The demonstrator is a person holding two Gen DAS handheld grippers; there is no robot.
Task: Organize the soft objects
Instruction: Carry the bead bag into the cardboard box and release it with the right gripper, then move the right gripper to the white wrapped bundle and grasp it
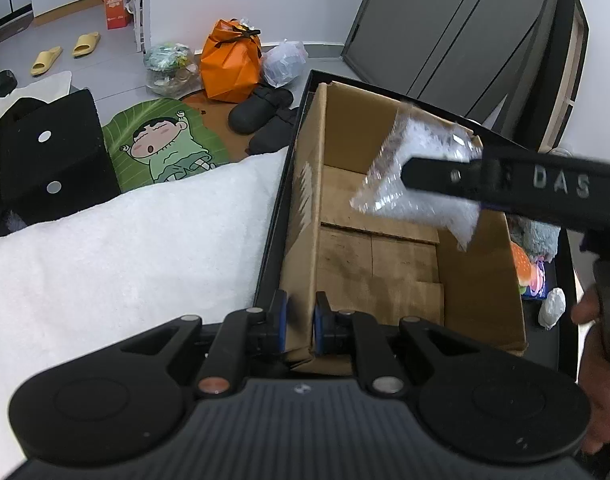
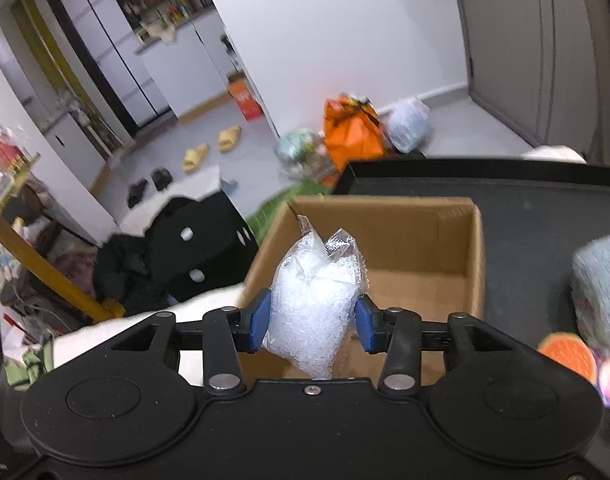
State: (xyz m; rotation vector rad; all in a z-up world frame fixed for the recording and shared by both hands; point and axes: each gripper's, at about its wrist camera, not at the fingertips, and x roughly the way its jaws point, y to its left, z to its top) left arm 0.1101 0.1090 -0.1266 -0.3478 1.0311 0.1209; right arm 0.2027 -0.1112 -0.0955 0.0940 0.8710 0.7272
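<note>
R claw (image 2: 311, 322) round bead bag (image 2: 313, 300)

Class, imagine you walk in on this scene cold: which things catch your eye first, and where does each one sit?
A clear bag of white pellets sits between the right gripper pads, above the open, empty cardboard box. The left gripper pinches that box's near wall. On the floor beyond lie a bright orange bag and a green cartoon mat.
</note>
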